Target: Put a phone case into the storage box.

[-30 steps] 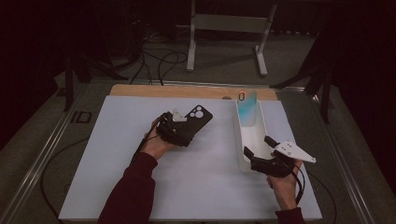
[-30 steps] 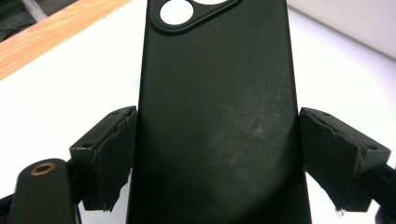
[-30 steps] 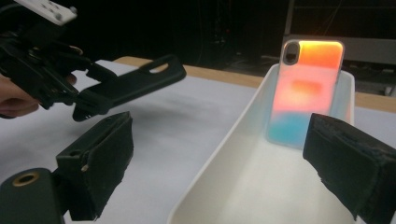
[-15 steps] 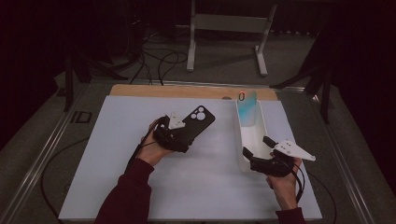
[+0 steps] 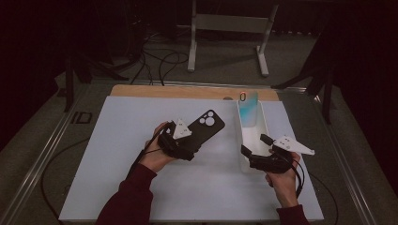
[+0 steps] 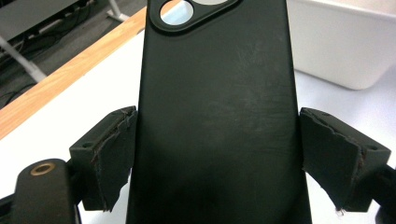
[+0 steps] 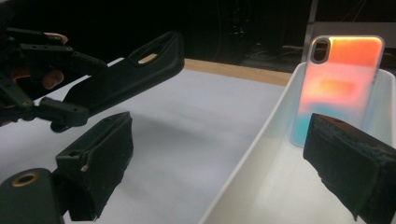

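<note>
The left gripper (image 5: 187,138) is clamping a black phone case (image 5: 205,126) by its long edges, holding it lifted off the white table (image 5: 117,187) near the middle, with the camera cutout pointing away from the person and toward the white bin (image 5: 253,136). In the left gripper view the case (image 6: 217,116) is filling the space between the two jaws, whose pads are pressing against both of its sides, and the round camera opening is sitting at the top end; the bin's wall (image 6: 345,42) is showing beyond it on the right and a wooden strip (image 6: 70,70) is running along the table's far edge. The right gripper (image 5: 251,157) is resting at the near end of the bin with its jaws spread apart and nothing between them, one jaw outside the bin's wall over the table and the other over the bin's inside. In the right gripper view a second phone case (image 7: 343,79), glowing orange and pink fading to blue, is standing upright against the far end of the bin (image 7: 261,140), while the black case (image 7: 126,79) is hanging tilted in the other gripper (image 7: 51,95) off to the left, above the table. In the high view the colourful case (image 5: 248,112) is leaning at the bin's far end, well apart from the black one.
</note>
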Demonstrator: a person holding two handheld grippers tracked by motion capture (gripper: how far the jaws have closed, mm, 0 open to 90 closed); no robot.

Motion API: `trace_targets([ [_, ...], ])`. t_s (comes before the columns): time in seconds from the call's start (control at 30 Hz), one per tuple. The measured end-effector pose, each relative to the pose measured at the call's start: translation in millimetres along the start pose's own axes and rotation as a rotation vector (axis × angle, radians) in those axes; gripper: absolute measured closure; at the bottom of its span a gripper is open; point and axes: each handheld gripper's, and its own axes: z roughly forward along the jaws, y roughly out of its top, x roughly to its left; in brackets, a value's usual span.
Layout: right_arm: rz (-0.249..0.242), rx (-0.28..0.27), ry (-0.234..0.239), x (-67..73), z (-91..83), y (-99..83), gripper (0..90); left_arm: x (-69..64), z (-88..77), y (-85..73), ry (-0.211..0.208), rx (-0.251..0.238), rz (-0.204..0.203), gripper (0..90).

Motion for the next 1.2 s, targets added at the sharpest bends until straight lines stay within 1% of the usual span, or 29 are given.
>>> trace_targets([
  [0.07, -0.001, 0.002, 0.003, 0.4, 0.9, 0.8, 8.1, -1.9, -0.5, 0.9, -0.005, -0.006, 0.004, 15.3],
  [0.13, -0.001, 0.006, 0.008, 2.6, 3.5, 3.6, 8.2, -6.6, -1.6, 3.8, -0.015, -0.015, 0.017, 15.3],
  [0.2, -0.002, 0.005, 0.009, 3.3, 4.2, 4.4, 8.2, -6.6, -1.6, 3.8, -0.015, -0.015, 0.017, 15.3],
  [0.23, -0.002, 0.005, 0.009, 3.3, 4.2, 4.4, 8.2, -14.9, -2.9, 11.1, -0.030, -0.031, 0.045, 15.3],
  [0.27, 0.003, 0.000, 0.029, 6.5, 7.1, 8.6, 8.2, -17.2, -3.0, 13.4, -0.035, -0.038, 0.051, 15.3],
  [0.3, 0.003, 0.000, 0.029, 6.5, 7.1, 8.6, 8.2, -17.2, -3.0, 13.4, -0.035, -0.038, 0.051, 15.3],
  [0.4, 0.001, -0.002, 0.047, 9.1, 9.8, 13.1, 8.2, -25.4, -3.0, 21.8, -0.050, -0.056, 0.077, 15.3],
  [0.47, 0.002, -0.003, 0.056, 11.2, 10.9, 16.2, 8.2, -30.1, -2.0, 26.2, -0.060, -0.068, 0.087, 15.3],
  [0.57, 0.014, 0.001, 0.078, 14.9, 12.2, 21.8, 9.2, -37.8, -0.1, 32.7, -0.073, -0.081, 0.109, 15.3],
  [0.67, 0.031, 0.002, 0.103, 17.4, 12.7, 25.1, 12.2, -43.7, 1.6, 36.5, -0.089, -0.104, 0.116, 15.3],
  [0.73, 0.030, 0.003, 0.107, 19.0, 13.5, 26.3, 14.6, -44.8, 3.7, 37.5, -0.105, -0.124, 0.116, 15.2],
  [0.8, 0.048, 0.011, 0.122, 19.9, 14.8, 26.8, 18.7, -45.9, 6.4, 38.5, -0.113, -0.134, 0.110, 15.3],
  [0.87, 0.066, 0.018, 0.137, 20.1, 16.2, 27.0, 23.3, -48.2, 7.3, 39.8, -0.121, -0.142, 0.114, 15.3],
  [0.9, 0.076, 0.021, 0.143, 19.9, 17.0, 27.0, 27.3, -48.2, 7.3, 39.8, -0.121, -0.142, 0.114, 15.2],
  [0.93, 0.087, 0.030, 0.145, 20.3, 17.8, 27.2, 31.9, -50.9, 7.7, 40.9, -0.130, -0.146, 0.118, 15.2],
  [1.0, 0.094, 0.042, 0.148, 21.6, 19.1, 27.5, 38.5, -51.7, 8.0, 41.5, -0.135, -0.149, 0.117, 15.2],
  [1.07, 0.106, 0.045, 0.176, 21.6, 20.0, 27.4, 44.9, -52.0, 8.8, 41.3, -0.135, -0.145, 0.117, 15.2],
  [1.1, 0.113, 0.050, 0.180, 22.0, 20.3, 27.6, 47.0, -52.1, 9.4, 41.0, -0.137, -0.141, 0.116, 15.2],
  [1.2, 0.109, 0.060, 0.200, 23.9, 22.0, 28.0, 54.4, -54.0, 11.7, 39.4, -0.136, -0.127, 0.124, 15.2],
])
